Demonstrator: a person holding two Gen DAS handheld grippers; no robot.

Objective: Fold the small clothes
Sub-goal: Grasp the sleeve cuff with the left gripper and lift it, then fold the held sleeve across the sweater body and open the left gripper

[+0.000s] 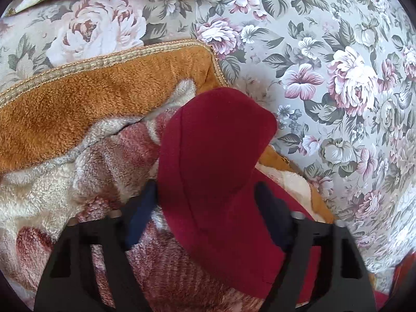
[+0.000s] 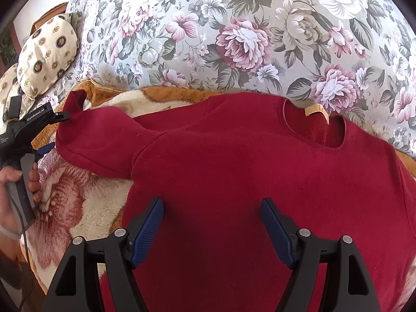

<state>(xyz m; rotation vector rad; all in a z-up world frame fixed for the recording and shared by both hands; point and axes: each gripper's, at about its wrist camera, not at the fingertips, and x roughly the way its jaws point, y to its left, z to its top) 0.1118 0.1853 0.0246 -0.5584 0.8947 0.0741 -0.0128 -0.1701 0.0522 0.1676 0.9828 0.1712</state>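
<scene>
Dark red knit sweater [image 2: 260, 169], soft, round-necked, tan neck tag [image 2: 316, 109] unreadable; lies flat on a plush orange-and-cream blanket [image 2: 78, 208] over a grey floral bedsheet [image 2: 234, 26]. Left gripper [image 1: 205, 205], white "GenRobot.AI" lettering on its black body, grasped by a hand [image 2: 15, 192] at the view's left edge; its fingers clamp the sleeve [image 1: 215, 140], cuff raised. Right gripper [image 2: 212, 231], blue ribbed fingers [image 2: 147, 231] spread wide, empty, angled down over the sweater's chest.
</scene>
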